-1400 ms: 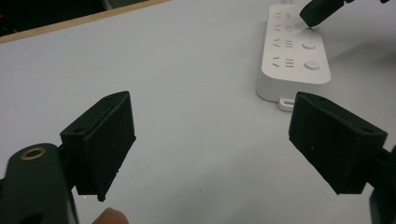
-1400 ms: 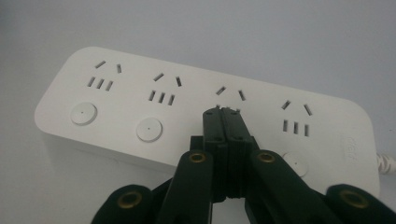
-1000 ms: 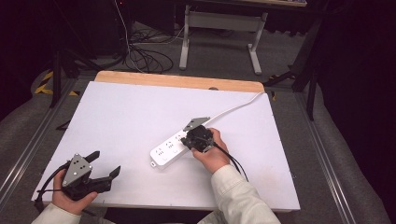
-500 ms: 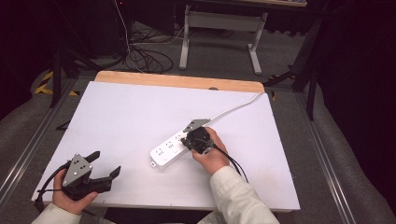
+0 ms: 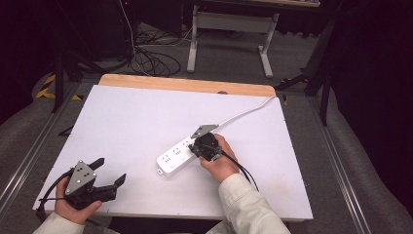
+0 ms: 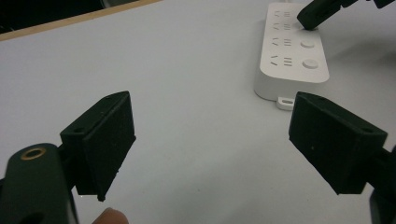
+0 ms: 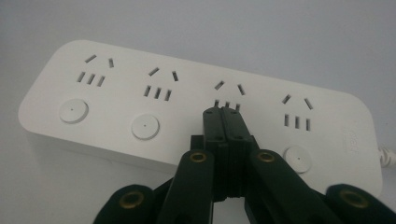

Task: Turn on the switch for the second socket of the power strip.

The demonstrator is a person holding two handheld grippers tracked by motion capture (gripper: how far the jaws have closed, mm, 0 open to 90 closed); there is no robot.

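Observation:
A white power strip (image 5: 176,157) with several sockets and round buttons lies near the middle of the white table (image 5: 122,117). Its white cable (image 5: 243,114) runs off to the far right. My right gripper (image 5: 197,148) is shut, with nothing between its jaws. In the right gripper view its tips (image 7: 225,114) are pressed together and sit on the strip (image 7: 140,93), just below the third socket. They cover the spot where that socket's button would be. My left gripper (image 5: 110,170) stands wide open and empty at the near left corner. From the left gripper view (image 6: 210,140) the strip (image 6: 289,51) lies ahead on the right.
A wooden strip (image 5: 185,84) borders the table's far edge. Beyond it are loose black cables (image 5: 146,58) on the floor and a grey metal stand (image 5: 229,29). Metal rails run along both sides of the table.

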